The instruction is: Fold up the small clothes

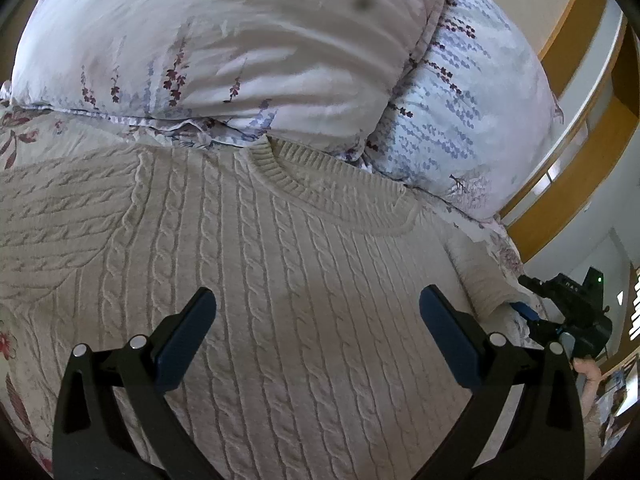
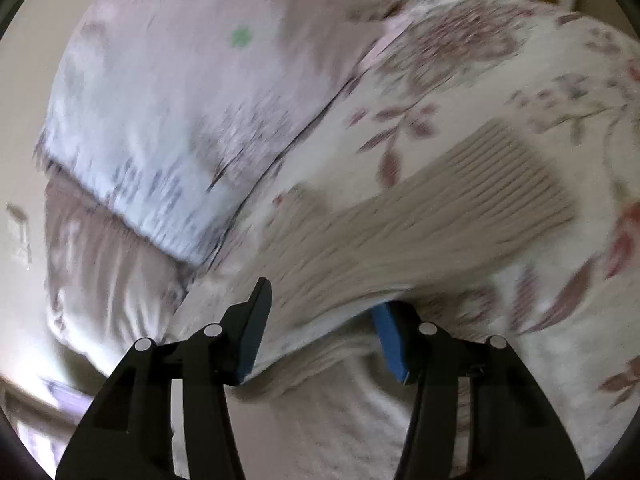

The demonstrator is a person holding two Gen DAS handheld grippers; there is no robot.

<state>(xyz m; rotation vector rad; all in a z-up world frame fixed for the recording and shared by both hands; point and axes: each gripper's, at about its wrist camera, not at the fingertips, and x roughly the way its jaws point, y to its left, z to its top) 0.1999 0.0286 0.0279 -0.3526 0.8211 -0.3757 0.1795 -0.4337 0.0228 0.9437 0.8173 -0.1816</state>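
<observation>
A cream cable-knit sweater (image 1: 280, 248) lies flat on the bed, neckline (image 1: 320, 180) toward the pillows. My left gripper (image 1: 316, 320) hovers open over its chest, holding nothing. In the blurred right wrist view the sweater's sleeve (image 2: 420, 216) stretches away to its ribbed cuff. My right gripper (image 2: 324, 320) has its jaws on either side of the sleeve near the shoulder, with knit bunched between the blue pads; whether they pinch it is unclear. The right gripper also shows in the left wrist view (image 1: 560, 320) at the sweater's right edge.
Two floral pillows (image 1: 240, 40) (image 1: 472, 100) lie at the head of the bed. A floral bedsheet (image 2: 480, 92) lies under the sweater. A wooden headboard (image 1: 576, 128) runs along the right. The bed edge drops off at left (image 2: 24, 240).
</observation>
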